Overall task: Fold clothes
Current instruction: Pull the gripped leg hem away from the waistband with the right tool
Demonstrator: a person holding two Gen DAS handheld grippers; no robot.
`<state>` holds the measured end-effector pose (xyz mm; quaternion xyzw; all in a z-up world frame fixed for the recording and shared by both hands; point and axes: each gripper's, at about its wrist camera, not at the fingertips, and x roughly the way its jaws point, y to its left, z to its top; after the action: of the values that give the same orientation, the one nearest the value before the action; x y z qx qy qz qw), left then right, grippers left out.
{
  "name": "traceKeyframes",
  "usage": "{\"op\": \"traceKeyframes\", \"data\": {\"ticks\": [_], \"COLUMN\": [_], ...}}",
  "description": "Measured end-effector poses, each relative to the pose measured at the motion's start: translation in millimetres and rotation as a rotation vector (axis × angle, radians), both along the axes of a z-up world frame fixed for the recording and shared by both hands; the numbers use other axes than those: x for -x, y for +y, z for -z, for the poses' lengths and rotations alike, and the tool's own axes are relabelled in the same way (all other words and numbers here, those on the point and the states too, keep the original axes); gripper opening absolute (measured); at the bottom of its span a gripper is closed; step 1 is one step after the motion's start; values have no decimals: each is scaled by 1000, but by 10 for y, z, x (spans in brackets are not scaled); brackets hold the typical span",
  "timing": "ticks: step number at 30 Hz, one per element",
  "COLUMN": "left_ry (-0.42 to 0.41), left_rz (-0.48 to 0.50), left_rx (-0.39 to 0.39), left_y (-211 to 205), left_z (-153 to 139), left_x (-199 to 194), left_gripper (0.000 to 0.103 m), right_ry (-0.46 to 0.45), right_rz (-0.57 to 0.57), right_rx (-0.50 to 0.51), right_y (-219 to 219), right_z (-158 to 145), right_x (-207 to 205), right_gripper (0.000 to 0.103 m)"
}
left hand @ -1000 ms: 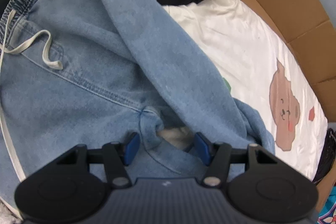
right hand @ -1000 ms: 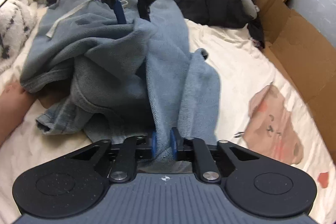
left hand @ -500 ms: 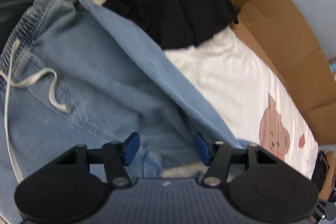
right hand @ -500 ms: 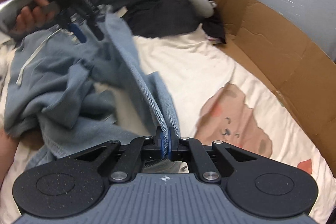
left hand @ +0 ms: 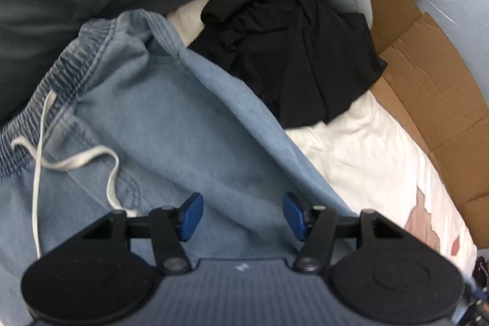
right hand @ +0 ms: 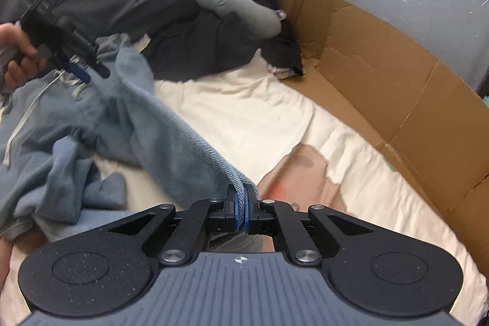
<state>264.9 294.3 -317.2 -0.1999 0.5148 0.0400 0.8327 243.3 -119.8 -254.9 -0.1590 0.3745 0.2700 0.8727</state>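
Under the left gripper (left hand: 243, 216) lie the blue pants (left hand: 159, 124), waistband and white drawstring (left hand: 76, 162) closer to centre than a second ago; its blue pads stand wide apart, holding nothing. No writing is legible. From the right wrist, the right gripper (right hand: 241, 208) stays clamped on a pant hem, now stretched taut across the cream sheet (right hand: 244, 112) toward the hand (right hand: 15, 51) gripping the other tool.

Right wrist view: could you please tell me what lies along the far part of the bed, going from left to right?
Left hand-held gripper → blue denim trousers → dark clothing pile → grey plush toy → cardboard sheet.
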Motion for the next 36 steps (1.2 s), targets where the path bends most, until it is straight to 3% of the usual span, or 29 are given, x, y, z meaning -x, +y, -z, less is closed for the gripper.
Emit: {"op": "traceKeyframes", "data": {"ticks": [13, 22, 36], "left_ry": [-63, -94, -101], "left_rz": [25, 116, 96], "left_rx": [-14, -67, -108], "left_y": [-129, -212, -285], "left_z": [190, 365, 518], "left_x": [-417, -825, -1193], "left_gripper": [61, 61, 65], "right_ry": [17, 70, 138], "right_rz": [32, 40, 58], "right_rx": [37, 81, 144], "right_y": [-142, -222, -227], "right_z": [33, 209, 498], "right_x": [-647, -1047, -1687], "right_gripper": [1, 1, 1]}}
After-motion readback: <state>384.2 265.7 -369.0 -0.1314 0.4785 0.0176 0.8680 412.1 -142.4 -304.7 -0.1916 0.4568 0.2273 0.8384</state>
